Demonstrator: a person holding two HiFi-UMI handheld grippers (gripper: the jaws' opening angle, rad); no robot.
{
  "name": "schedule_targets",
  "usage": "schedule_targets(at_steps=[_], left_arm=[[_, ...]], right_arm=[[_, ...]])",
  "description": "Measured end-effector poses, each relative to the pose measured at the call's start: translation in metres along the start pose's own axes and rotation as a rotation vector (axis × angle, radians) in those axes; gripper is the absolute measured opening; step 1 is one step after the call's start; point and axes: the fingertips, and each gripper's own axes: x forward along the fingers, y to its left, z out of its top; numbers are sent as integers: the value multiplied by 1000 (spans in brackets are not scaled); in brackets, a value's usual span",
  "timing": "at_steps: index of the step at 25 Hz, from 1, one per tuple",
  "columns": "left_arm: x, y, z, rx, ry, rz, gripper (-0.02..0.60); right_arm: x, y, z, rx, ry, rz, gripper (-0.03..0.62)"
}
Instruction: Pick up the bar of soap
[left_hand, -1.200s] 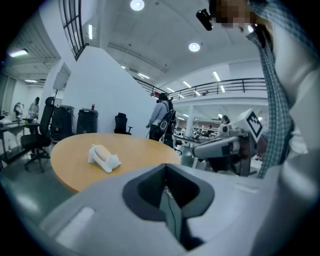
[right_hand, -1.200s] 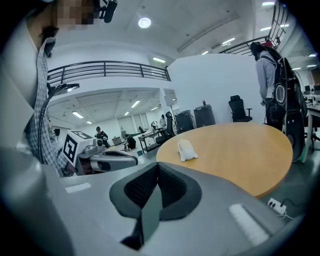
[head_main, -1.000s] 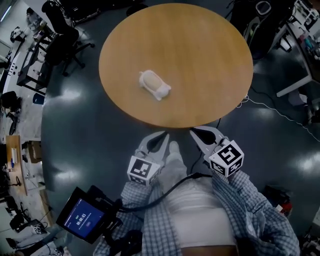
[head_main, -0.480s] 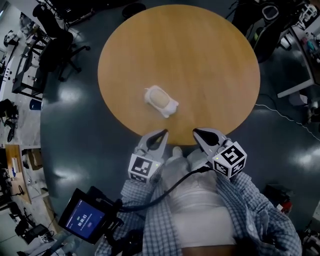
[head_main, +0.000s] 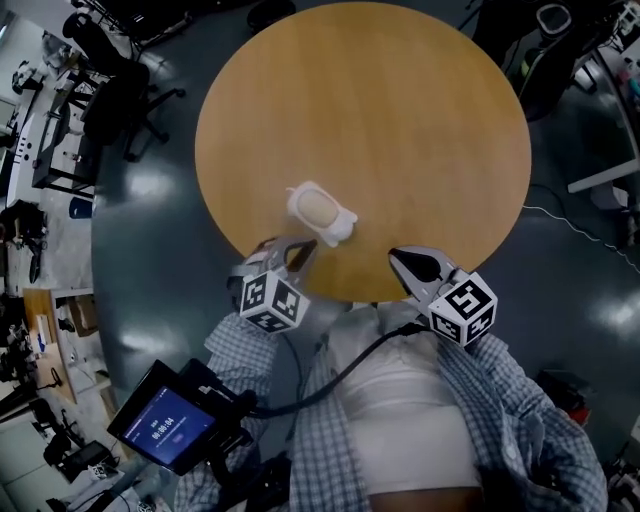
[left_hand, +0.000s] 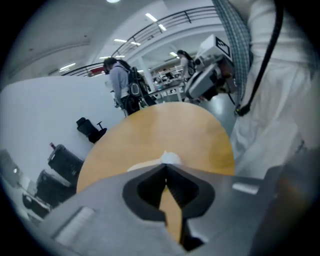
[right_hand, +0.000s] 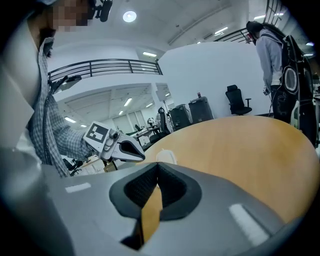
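The right gripper (head_main: 400, 261) hangs at the desk's (head_main: 400, 120) near edge, fingers closed and empty. The left gripper (head_main: 296, 250), fingers also shut on nothing, has swung forward over the rim, its tips now just short of the bar of soap (head_main: 318, 207) in its white dish (head_main: 345, 222). It probably needs to open before it can grasp.

Round wooden table (head_main: 400, 120), bar of soap (head_main: 318, 207) near edge — left gripper (head_main: 302, 251) just beside, right gripper (head_main: 397, 260) apart
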Motion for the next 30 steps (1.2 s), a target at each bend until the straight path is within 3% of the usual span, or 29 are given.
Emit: schedule_targets(at_steps=[4,14,19,30], left_arm=[[20,16,-15,211,124,-99,3],[58,25,-24,554,302,-322,189],[62,29,-31,634,372,-406,278],[76,22,-44,743,496,-529,356]], right_arm=[[0,-14,-3,9,8,-4,3],[-17,-48,-13,65,5,-73,3],[-21,-48,-13,88,10,-94,3],[-34,-58,-20,135,-2,-126,3]])
